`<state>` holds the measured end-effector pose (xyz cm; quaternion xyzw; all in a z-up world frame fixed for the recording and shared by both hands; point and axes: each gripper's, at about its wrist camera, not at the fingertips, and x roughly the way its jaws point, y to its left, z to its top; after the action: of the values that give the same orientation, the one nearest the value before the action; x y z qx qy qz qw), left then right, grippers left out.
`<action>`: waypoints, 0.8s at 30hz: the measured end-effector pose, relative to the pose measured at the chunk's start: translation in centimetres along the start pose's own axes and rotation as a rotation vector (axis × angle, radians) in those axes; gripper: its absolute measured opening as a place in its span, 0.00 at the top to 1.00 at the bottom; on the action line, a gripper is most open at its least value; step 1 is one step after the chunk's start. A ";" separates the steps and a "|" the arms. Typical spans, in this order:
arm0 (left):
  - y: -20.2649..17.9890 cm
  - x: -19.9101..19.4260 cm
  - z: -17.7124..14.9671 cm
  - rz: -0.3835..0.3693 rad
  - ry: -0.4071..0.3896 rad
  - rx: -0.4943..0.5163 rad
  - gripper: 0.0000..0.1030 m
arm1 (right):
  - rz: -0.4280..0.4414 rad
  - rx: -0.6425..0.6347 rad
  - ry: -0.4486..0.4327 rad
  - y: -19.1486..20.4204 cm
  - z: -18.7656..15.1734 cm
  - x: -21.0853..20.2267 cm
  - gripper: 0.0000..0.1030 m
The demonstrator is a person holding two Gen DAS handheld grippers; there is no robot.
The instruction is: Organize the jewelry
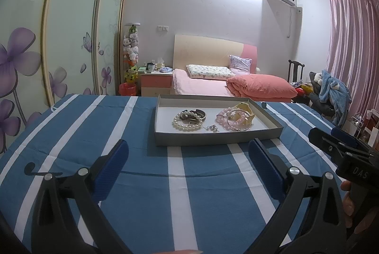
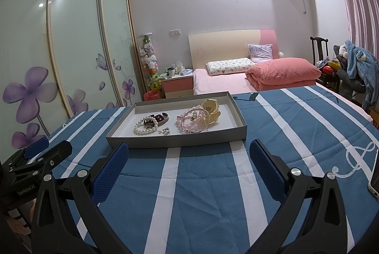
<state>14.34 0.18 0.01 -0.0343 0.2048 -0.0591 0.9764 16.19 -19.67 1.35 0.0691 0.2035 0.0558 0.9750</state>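
Observation:
A shallow grey box tray [image 1: 213, 138] [image 2: 175, 142] sits on a blue and white striped cloth. Inside lie a white pearl bracelet [image 1: 187, 123] [image 2: 144, 128], a dark bangle [image 1: 196, 113] [image 2: 161, 117], a small silver piece [image 1: 212, 127] [image 2: 166, 131], pink bead bracelets [image 1: 225, 120] [image 2: 189, 120], a thin metal bangle [image 1: 238, 126] [image 2: 196, 129] and a yellow item [image 1: 247, 110] [image 2: 212, 109]. My left gripper [image 1: 188, 154] is open just short of the tray, with nothing between its blue pads. My right gripper [image 2: 188, 154] is open too, beside the left one and near the tray's front wall.
The striped cloth [image 1: 146, 182] [image 2: 296, 123] covers the whole table. A white device edge [image 2: 374, 178] lies at the right border. Behind the table are a pink bed [image 1: 213, 83], a nightstand [image 1: 156, 80], wardrobe doors [image 1: 71, 40] and a chair with clothes [image 1: 331, 88].

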 end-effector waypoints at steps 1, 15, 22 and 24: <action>0.0 0.0 0.0 -0.001 0.000 0.000 0.04 | 0.001 0.001 0.001 0.0 0.0 0.0 0.02; 0.0 0.0 0.1 -0.001 0.000 0.000 0.04 | 0.001 0.001 0.003 0.0 0.1 0.0 0.02; 0.0 -0.1 0.1 -0.001 0.001 0.000 0.04 | 0.001 0.001 0.001 0.0 0.1 0.0 0.02; 0.0 0.0 0.1 -0.001 0.001 0.000 0.04 | 0.001 0.001 0.001 0.0 0.1 0.0 0.02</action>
<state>14.37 0.17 0.14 -0.0342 0.2052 -0.0599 0.9763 16.23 -19.66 1.48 0.0698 0.2041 0.0561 0.9749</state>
